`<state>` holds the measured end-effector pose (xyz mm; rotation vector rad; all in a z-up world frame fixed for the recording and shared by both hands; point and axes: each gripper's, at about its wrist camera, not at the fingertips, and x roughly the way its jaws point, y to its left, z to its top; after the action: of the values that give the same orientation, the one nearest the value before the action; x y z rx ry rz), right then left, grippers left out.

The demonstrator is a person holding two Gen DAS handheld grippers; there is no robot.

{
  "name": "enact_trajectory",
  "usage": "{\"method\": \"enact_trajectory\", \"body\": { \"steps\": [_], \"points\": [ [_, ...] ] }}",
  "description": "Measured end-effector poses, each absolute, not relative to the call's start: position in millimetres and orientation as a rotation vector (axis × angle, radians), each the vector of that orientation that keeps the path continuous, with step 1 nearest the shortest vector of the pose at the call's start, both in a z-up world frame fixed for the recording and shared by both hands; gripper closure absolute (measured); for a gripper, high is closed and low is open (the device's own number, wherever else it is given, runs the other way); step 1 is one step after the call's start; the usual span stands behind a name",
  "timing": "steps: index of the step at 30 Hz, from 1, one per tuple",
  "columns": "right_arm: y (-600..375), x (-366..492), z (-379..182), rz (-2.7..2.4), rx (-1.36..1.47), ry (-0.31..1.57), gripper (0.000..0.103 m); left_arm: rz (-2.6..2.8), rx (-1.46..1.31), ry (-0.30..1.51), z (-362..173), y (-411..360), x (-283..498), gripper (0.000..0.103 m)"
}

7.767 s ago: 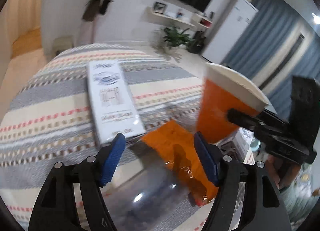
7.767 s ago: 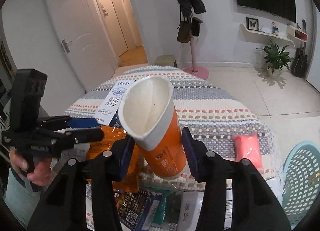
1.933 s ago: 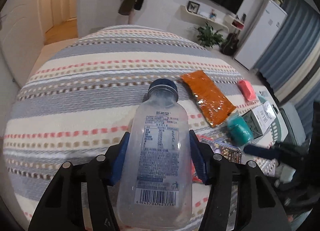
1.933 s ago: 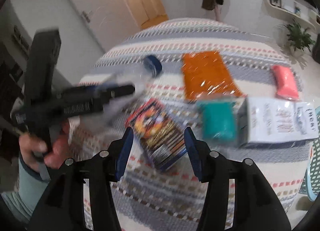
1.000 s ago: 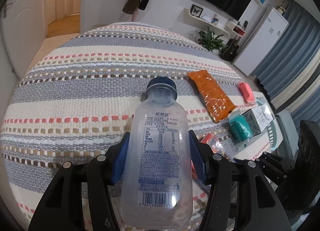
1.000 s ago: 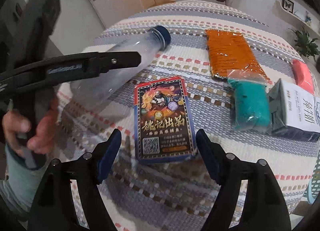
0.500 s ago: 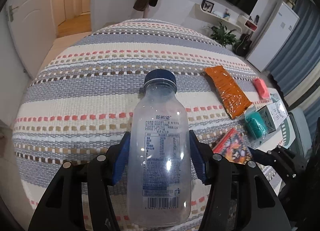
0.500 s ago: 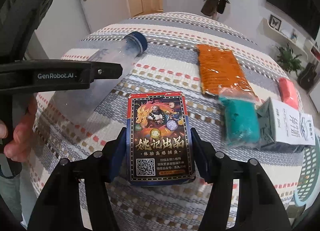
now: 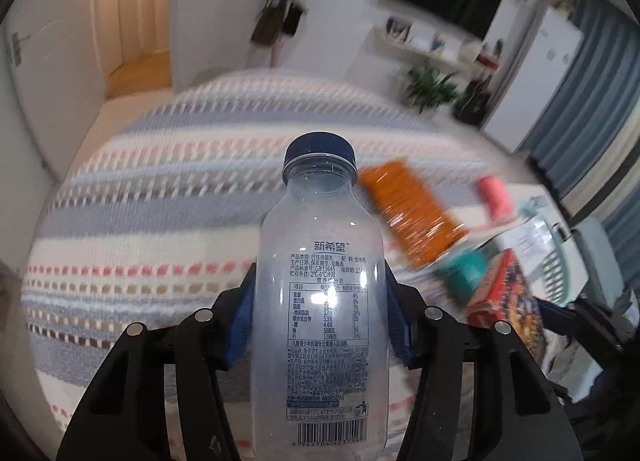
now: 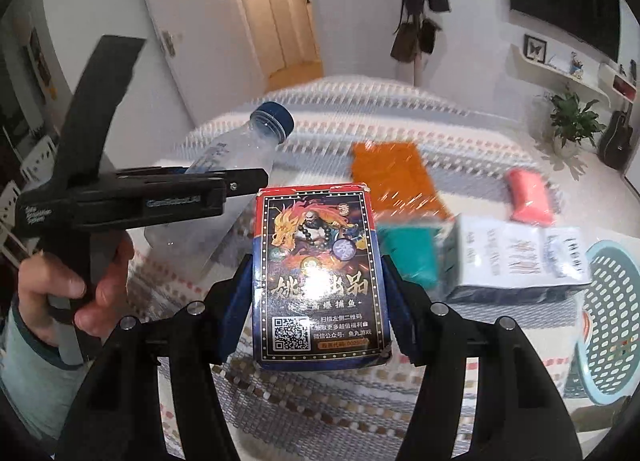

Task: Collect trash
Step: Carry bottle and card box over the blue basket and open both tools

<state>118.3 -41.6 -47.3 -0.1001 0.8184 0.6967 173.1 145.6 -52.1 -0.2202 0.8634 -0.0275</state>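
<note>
Trash in both grippers, lifted off the striped tablecloth (image 9: 160,221)! On the left, the left gripper (image 9: 320,317) has its blue pads pressed in against the sides of a clear plastic bottle (image 9: 320,301), dark blue cap pointing away from the camera, printed label facing up. Over in the right wrist view, the right gripper (image 10: 318,301) is clamped on a colourful card box (image 10: 318,273) with a dragon picture and a QR code, held flat between the two pads above the cloth. That same box shows at the right edge of the left view, and the bottle, pinched in the other gripper, sits at the left of the right view, gripped by the left hand (image 10: 76,285).

Down on the table beyond: an orange packet (image 10: 392,173), a teal pouch (image 10: 408,257) just beside a white carton (image 10: 516,257), and a pink packet (image 10: 528,197) further back. A pale green laundry-style basket (image 10: 608,321) stands at the table's right edge.
</note>
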Motion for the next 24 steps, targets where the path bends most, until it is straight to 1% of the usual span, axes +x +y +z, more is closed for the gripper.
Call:
{"method": "enact_trajectory", "body": {
  "steps": [5,8,14,18,24],
  "points": [
    [-84.7,118.5,-19.6,0.652,-0.028,0.752,0.045,-0.098,-0.186,0.771,-12.6,111.4,174.0,0.049],
    [-116.9,123.4,-6.8,0.595,0.014,0.715,0.045,-0.158,-0.144,0.732,6.5,76.6,181.2,0.049],
    [-188.0,143.7,0.6,0.432,0.09,0.67,0.045,-0.275,-0.109,0.726,16.6,6.9,207.3,0.049],
    [-246.0,161.3,-9.2,0.322,0.188,0.673,0.045,-0.354,-0.077,0.75,13.2,-47.2,232.9,0.049],
    [-316.5,191.0,-51.6,0.151,0.283,0.713,0.045,-0.461,-0.064,0.799,-9.6,-115.6,263.2,0.049]
  ]
}}
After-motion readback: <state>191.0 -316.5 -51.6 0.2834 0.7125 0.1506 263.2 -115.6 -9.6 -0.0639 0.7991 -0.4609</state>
